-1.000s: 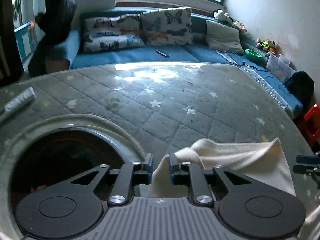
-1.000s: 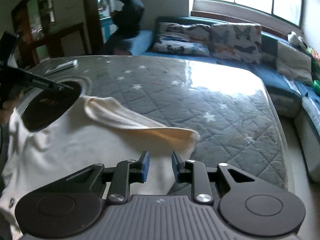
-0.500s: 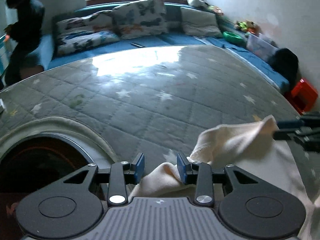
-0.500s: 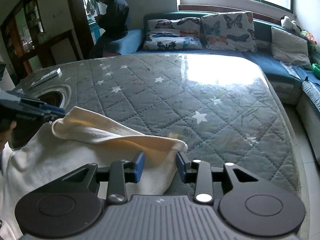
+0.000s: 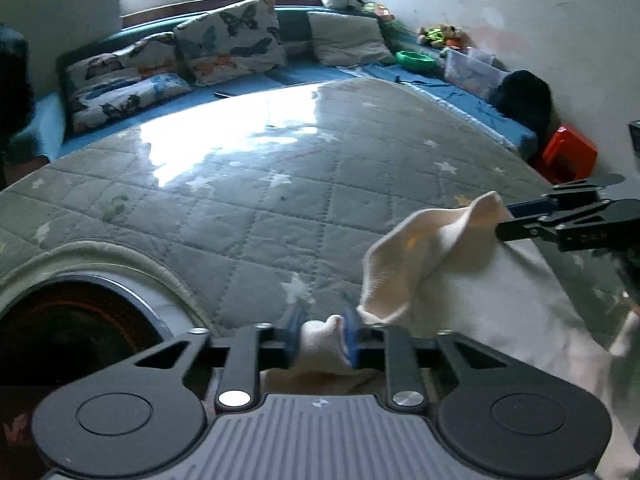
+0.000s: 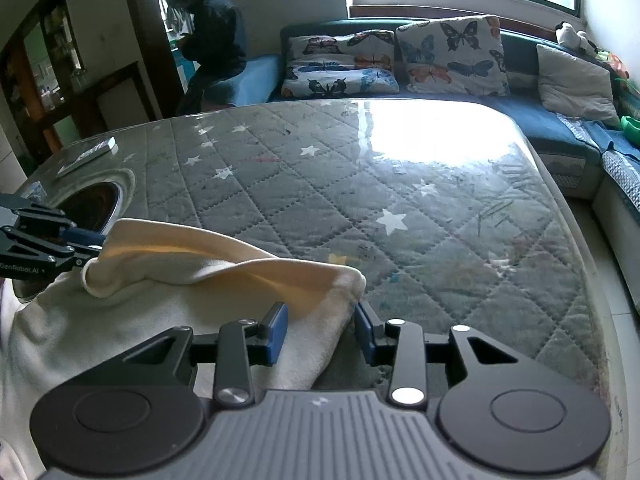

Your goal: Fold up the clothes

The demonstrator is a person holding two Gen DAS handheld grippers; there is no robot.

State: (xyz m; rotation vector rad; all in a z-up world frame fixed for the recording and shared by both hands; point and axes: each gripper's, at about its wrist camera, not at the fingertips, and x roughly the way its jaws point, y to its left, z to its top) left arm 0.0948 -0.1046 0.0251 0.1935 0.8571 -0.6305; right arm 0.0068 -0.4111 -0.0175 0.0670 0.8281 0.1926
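The cream-coloured, soft knit garment (image 6: 168, 312) lay on the grey quilted, star-printed mattress cover (image 6: 400, 208), bunched at its near edge. Its raised fold ran as a long ridge from about nine o'clock to three o'clock in the right wrist view, stretched between the two grippers.

The left gripper (image 5: 322, 338) was closing its blue-padded jaws on a small tuft of the cloth at one end of that ridge; the fabric sat pinched between the pads. The right gripper (image 6: 321, 330) stood at the other end with its jaws partly apart; the cloth's corner lay between them, nearer the right pad, but I could not tell whether the pads pressed on it.

In the left wrist view the right gripper came in from three o'clock, its tips at the fold's peak. Judged from this, the coming move turned on both ends being held, so the ridge could be carried towards twelve o'clock.

The cloth looked limp and thick, likely to sag between the grips; the cover was glossy under window glare.
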